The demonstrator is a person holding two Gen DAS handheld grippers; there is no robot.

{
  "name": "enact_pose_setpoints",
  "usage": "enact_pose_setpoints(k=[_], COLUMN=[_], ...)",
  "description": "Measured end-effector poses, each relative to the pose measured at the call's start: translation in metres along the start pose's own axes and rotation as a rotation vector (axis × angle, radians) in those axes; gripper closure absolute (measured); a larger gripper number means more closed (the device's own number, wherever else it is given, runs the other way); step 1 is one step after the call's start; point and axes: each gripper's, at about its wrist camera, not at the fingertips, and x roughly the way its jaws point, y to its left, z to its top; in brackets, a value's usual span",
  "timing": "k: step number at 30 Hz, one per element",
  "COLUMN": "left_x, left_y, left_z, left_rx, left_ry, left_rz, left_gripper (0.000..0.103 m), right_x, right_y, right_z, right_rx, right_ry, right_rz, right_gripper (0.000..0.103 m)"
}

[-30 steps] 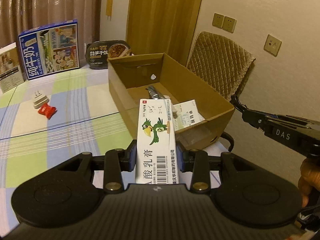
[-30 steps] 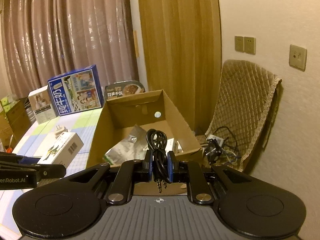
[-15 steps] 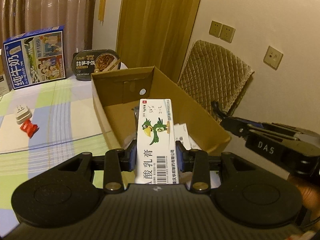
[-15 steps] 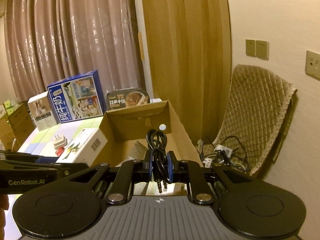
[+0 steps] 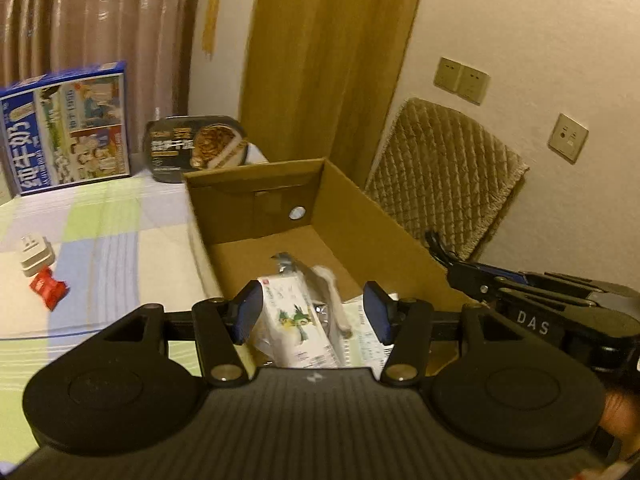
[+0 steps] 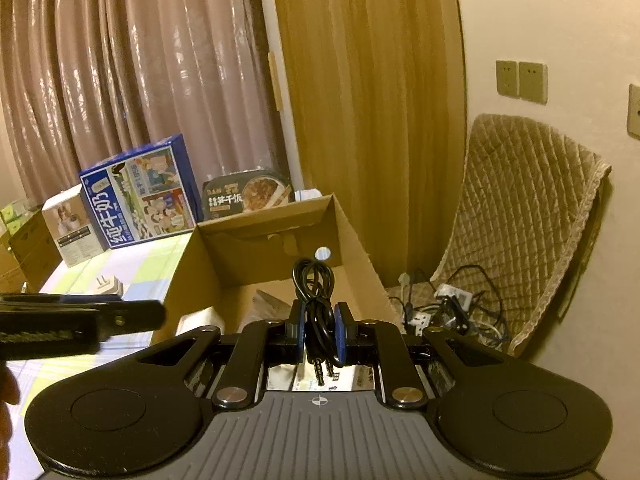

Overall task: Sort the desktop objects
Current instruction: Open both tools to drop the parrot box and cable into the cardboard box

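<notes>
My left gripper (image 5: 312, 314) hangs over the near end of the brown cardboard box (image 5: 384, 236), its jaws opening. The white ointment carton with a green bird (image 5: 298, 322) lies loose below them inside the box, blurred, touching neither pad. A silver foil packet (image 5: 286, 264) and printed paper (image 5: 366, 340) also lie in the box. My right gripper (image 6: 320, 330) is shut on a coiled black audio cable (image 6: 314, 280), plugs hanging down, just before the box's (image 6: 352, 240) near edge. The right gripper (image 5: 444, 254) shows in the left wrist view, beside the box's right wall.
On the checked tablecloth lie a white plug adapter (image 5: 34, 254) and a red packet (image 5: 48, 290). A blue milk carton box (image 5: 66, 126) and a black ready-meal tray (image 5: 194, 148) stand behind. A quilted chair (image 6: 524, 216) with tangled cables (image 6: 452, 304) is to the right.
Both grippers moved forward toward the box. The left jaws have parted and the ointment carton has dropped from them into the box. The right gripper still holds the cable.
</notes>
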Motion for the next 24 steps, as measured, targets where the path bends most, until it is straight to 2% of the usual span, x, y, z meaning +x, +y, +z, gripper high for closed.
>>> enact_pose_setpoints(k=[3, 7, 9, 10, 11, 18, 22, 24], left_x=[-0.006, -0.014, -0.017, -0.018, -0.020, -0.031, -0.042, -0.049], left_y=[0.012, 0.027, 0.034, 0.037, 0.040, 0.063, 0.078, 0.086], left_z=[-0.003, -0.008, -0.012, -0.014, -0.016, -0.038, -0.050, -0.055], left_rx=[-0.020, -0.047, -0.055, -0.059, -0.063, -0.083, -0.086, -0.084], left_ry=[-0.003, -0.005, 0.000, 0.004, 0.007, 0.029, 0.031, 0.031], left_rz=[0.015, 0.032, 0.039, 0.043, 0.048, 0.089, 0.115, 0.136], left_gripper=[0.053, 0.052, 0.052, 0.052, 0.051, 0.044, 0.039, 0.031], right_x=[0.004, 0.010, 0.012, 0.011, 0.009, -0.004, -0.016, -0.021], right_y=[0.002, 0.002, 0.001, 0.000, -0.001, -0.005, 0.003, 0.013], right_z=[0.000, 0.002, 0.005, 0.005, 0.005, -0.007, -0.013, -0.013], right_rx=[0.009, 0.054, 0.074, 0.083, 0.092, 0.119, 0.135, 0.127], right_ry=[0.005, 0.004, 0.006, 0.000, -0.006, 0.017, 0.010, 0.003], right_rz=[0.014, 0.085, 0.089, 0.083, 0.079, 0.061, 0.072, 0.087], right_gripper=[0.091, 0.089, 0.071, 0.055, 0.050, 0.047, 0.036, 0.032])
